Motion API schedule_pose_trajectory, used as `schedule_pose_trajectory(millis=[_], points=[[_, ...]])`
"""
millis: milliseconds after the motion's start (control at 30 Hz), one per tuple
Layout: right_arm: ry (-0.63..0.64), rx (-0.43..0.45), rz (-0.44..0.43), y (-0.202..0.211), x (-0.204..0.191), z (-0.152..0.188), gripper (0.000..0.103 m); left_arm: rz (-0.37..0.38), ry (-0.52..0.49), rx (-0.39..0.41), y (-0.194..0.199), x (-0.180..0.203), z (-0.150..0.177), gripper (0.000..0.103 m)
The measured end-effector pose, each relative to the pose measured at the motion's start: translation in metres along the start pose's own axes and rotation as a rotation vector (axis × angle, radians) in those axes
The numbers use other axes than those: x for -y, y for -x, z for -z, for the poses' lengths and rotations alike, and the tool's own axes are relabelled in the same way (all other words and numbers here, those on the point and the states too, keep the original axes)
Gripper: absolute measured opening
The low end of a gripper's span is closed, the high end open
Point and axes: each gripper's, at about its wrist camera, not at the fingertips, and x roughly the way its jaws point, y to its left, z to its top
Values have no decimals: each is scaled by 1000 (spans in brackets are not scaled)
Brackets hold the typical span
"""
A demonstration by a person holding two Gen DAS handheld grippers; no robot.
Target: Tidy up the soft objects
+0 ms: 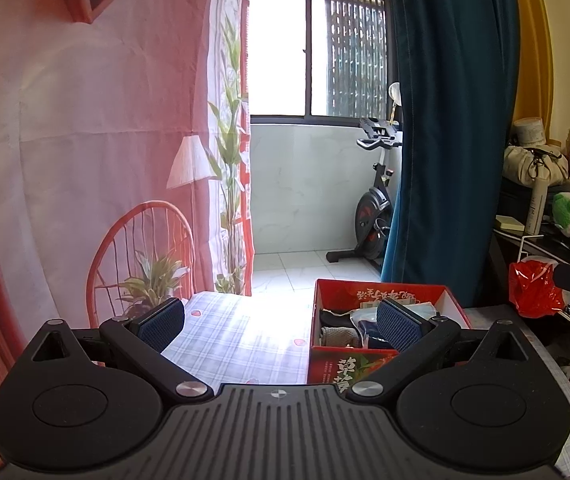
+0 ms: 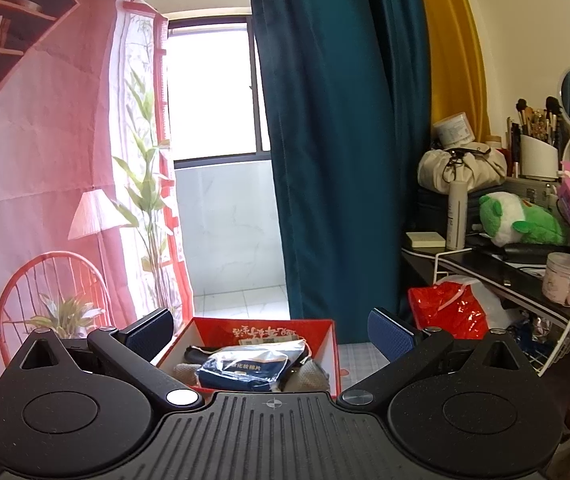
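Note:
A red box [image 1: 451,298] stands on the checked tablecloth [image 1: 237,340], holding soft items: grey knitted cloth [image 1: 339,336], dark fabric and a blue face mask [image 1: 425,307]. In the right wrist view the same box [image 2: 335,344] shows a clear bag with a blue packet [image 2: 245,370] on top. My left gripper [image 1: 281,326] is open and empty, above the table left of the box. My right gripper [image 2: 271,336] is open and empty, just above the box.
A red plastic bag [image 2: 449,312] hangs from a white wire rack [image 2: 561,344] at the right. A dark shelf [image 2: 497,264] holds a green plush toy [image 2: 521,220], a jar, brushes and bottles. A teal curtain [image 2: 341,140] hangs behind the box.

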Motion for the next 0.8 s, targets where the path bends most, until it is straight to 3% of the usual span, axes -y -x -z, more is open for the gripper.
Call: schedule_pose_trajectory(millis=[800], points=[[11, 25, -15, 9, -5, -2, 103, -17, 5, 11, 7, 3, -2, 103]])
